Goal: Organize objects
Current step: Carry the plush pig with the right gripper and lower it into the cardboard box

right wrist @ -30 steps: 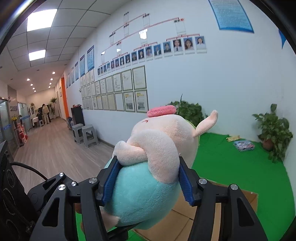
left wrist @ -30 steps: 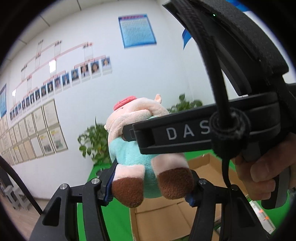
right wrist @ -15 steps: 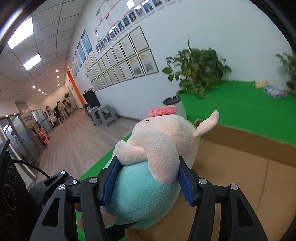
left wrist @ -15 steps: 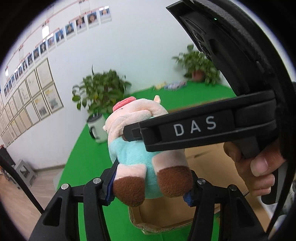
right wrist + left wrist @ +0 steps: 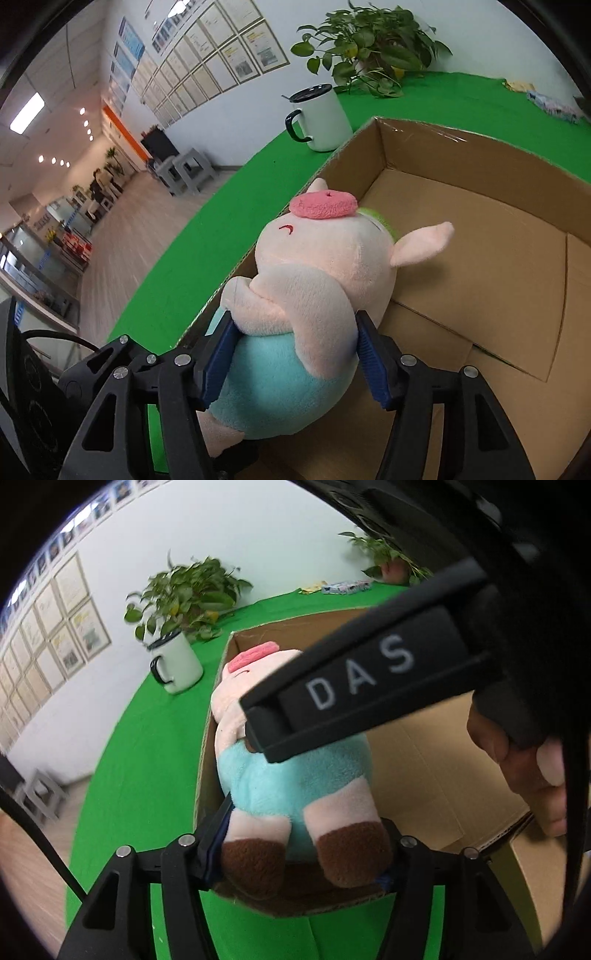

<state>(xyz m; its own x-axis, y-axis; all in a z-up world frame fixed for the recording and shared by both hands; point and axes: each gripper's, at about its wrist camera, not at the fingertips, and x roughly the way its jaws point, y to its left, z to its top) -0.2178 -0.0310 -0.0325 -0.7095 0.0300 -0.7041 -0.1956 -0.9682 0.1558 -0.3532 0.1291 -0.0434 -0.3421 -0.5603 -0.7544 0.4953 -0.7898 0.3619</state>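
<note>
Between our left gripper's (image 5: 301, 843) pads sit the plush pig's (image 5: 291, 775) legs, while our right gripper (image 5: 291, 356) clasps its belly; both jaws are opening. The pig hangs over the cardboard box (image 5: 480, 236), lengthwise away from us, directly above the floor.

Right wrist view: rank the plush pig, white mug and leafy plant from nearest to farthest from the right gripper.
1. plush pig, between the right gripper pads, over the box's near corner.
2. white mug, on the green cloth beyond the box.
3. leafy plant, behind the mug at the wall.
</note>
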